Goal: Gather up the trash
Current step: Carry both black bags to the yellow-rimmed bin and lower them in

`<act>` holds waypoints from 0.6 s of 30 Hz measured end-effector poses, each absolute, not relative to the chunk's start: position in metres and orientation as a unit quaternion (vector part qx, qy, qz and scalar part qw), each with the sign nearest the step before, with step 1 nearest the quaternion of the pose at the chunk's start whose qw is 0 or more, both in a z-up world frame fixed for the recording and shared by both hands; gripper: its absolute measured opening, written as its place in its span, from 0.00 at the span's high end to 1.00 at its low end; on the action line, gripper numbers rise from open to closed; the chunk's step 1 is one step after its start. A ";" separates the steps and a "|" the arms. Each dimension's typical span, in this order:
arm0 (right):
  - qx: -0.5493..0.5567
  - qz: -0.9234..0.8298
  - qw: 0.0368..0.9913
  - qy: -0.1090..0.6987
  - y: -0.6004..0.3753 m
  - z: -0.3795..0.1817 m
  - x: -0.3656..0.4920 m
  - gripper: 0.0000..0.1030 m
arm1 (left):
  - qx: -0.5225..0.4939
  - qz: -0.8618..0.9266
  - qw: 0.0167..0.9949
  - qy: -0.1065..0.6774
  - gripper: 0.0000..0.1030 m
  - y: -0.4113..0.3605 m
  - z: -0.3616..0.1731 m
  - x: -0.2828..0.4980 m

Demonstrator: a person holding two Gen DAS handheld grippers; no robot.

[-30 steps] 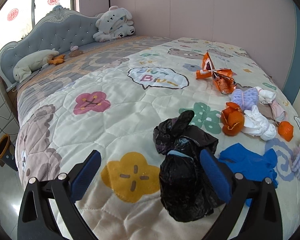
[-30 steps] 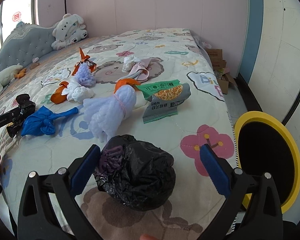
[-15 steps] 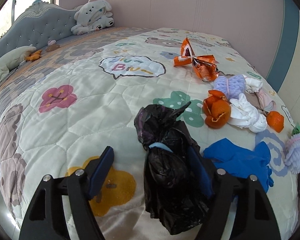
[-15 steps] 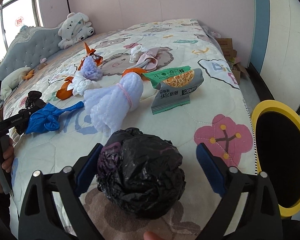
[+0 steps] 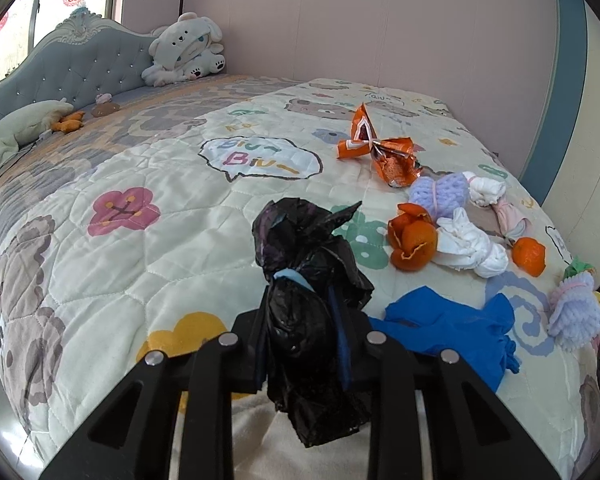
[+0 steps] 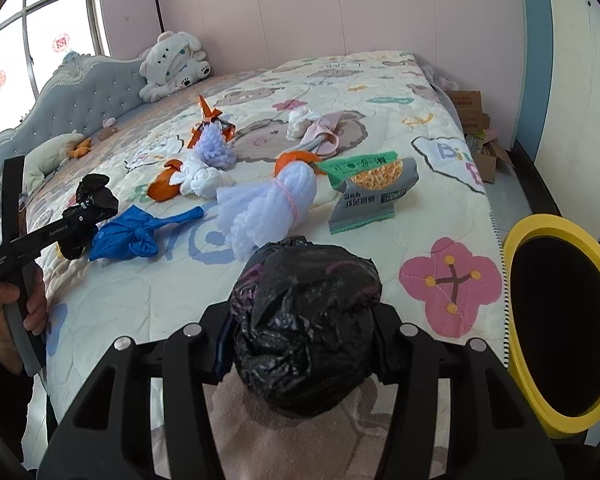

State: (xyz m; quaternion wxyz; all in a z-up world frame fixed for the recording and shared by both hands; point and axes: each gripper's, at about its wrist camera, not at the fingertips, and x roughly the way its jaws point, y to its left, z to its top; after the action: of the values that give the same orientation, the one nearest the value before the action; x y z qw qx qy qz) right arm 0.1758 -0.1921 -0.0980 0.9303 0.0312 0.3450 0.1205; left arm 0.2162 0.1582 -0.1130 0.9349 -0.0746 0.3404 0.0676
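Both claws have just been closing, the left claw (image 5: 302,340) gripping a knotted black bag (image 5: 300,320), the right claw (image 6: 304,340) a round black bag (image 6: 306,332); next, lift toward the yellow-rimmed bin (image 6: 516,240) at three o'clock.

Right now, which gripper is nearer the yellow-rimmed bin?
Right. The right gripper, shut on a black bag, sits just beside the bin; the left gripper is across the bed by the blue bag.
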 end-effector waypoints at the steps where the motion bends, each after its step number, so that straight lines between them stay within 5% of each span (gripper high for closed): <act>1: 0.033 0.122 0.932 0.339 -0.194 -0.093 0.173 0.52 | -0.076 0.068 0.935 0.339 0.77 0.157 -0.110 0.214; 18: 0.064 0.083 0.955 0.278 -0.269 -0.014 0.147 0.52 | -0.049 0.000 0.958 0.283 0.77 0.076 -0.020 0.187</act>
State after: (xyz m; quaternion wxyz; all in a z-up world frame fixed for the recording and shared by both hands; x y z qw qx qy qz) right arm 0.1466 -0.2693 -0.0140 0.9549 0.0644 0.2775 0.0830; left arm 0.1871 0.0755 -0.0199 0.9579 -0.0493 0.2829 0.0004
